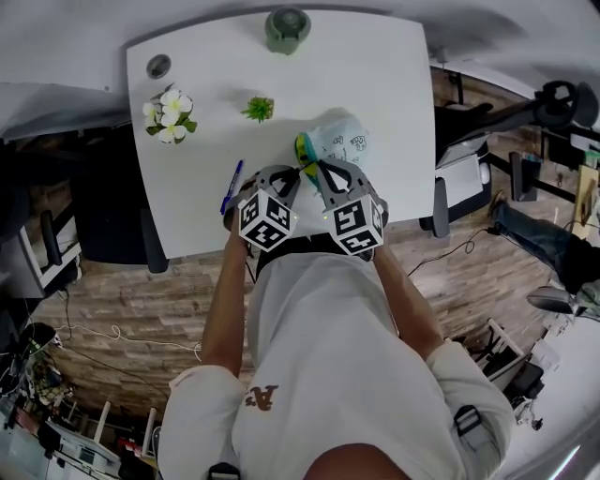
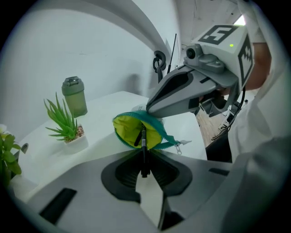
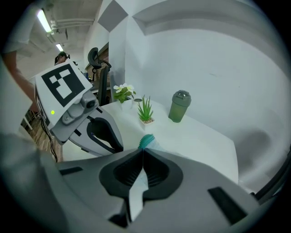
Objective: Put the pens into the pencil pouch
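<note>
The left gripper (image 2: 144, 157) has its jaws shut tight on a black pen (image 2: 143, 141). The pen's far end pokes into the open mouth of the pencil pouch (image 2: 129, 129), against its yellow inside. The right gripper (image 3: 142, 152) has its jaws pressed together too, and it seems to pinch the green zipper edge of the pouch, holding the mouth up. The pouch sits near the front edge of the white table (image 1: 375, 75), just past both grippers. A blue pen (image 1: 232, 186) lies on the table to the left, apart from the pouch. Farther back stand a small green plant (image 1: 258, 109), white flowers (image 1: 169, 114) and a green bottle (image 1: 287, 28).
</note>
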Motion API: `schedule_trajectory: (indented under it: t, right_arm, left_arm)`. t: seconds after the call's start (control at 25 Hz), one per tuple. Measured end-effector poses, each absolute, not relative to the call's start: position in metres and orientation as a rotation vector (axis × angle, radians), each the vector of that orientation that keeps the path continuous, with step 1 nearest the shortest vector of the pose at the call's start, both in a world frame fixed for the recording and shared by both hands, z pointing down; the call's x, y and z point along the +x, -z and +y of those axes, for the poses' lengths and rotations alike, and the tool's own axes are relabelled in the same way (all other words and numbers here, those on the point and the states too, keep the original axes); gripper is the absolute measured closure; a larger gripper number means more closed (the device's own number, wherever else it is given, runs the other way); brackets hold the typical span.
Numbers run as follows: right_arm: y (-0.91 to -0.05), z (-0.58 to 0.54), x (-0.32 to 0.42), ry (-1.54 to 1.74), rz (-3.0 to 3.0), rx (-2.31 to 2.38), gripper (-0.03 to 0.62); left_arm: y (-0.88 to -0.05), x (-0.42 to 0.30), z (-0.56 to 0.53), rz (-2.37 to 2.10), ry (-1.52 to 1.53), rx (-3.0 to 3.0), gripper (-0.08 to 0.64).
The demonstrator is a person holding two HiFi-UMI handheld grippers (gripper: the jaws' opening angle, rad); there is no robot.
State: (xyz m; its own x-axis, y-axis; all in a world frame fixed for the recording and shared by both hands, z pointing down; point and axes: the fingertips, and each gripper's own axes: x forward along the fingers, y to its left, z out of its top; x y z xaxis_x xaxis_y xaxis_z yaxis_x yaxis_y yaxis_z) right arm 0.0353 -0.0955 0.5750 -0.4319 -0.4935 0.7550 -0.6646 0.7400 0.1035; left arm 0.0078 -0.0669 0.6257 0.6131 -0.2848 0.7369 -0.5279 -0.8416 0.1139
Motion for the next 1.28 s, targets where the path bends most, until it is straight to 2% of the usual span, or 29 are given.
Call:
schedule_trajectory:
  t: [0.84,1.08,1.28]
  right_arm:
    - [-0.573,-0.081,0.022,-0.309,-2.207,0.79,0.588]
    - [-0.573,-0.08,0.016,-0.304,-2.22,0.77,0.588]
    - [-0.573,-0.078,0.007,-0.28,-2.219,0.742,0.588]
  left_arm:
    - [-0.627,0.036,-0.081,-0.7,-0.876,2.557,0.505]
    - [-0.622,0.02,-0.081,-0.774,-0.846,2.525,0.422]
    - [-0.612,-0.002,-0.078,-0.859,-0.821,2.501,0.411]
